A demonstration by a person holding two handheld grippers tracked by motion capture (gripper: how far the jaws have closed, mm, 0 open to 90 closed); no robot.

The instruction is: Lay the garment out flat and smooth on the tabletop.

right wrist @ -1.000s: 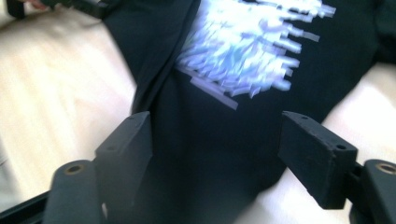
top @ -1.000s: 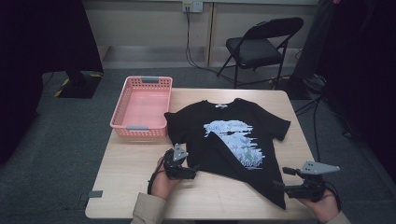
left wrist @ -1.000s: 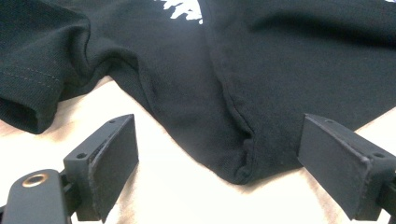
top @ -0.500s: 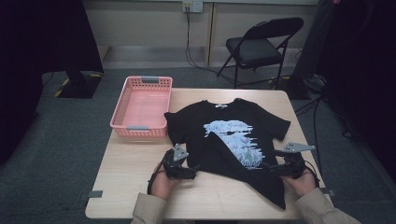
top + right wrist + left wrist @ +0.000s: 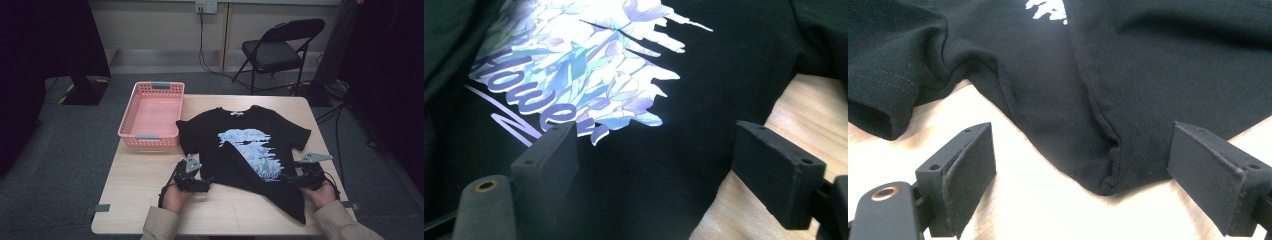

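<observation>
Grippers [image 5: 205, 186] [image 5: 285, 179] low, jaws wide, flanking shirt [image 5: 240, 145] hem

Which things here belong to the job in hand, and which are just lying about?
In the job:
- black T-shirt, spread on the table
- left gripper, jaws open at a folded corner of the shirt
- right gripper, jaws open over the shirt's side edge

Lying about:
- pink basket, nothing in it
- folding chair behind the table

black T-shirt [image 5: 704, 75], purple script partly readable as "Flower" across its pale floral print [image 5: 574, 65]
</observation>
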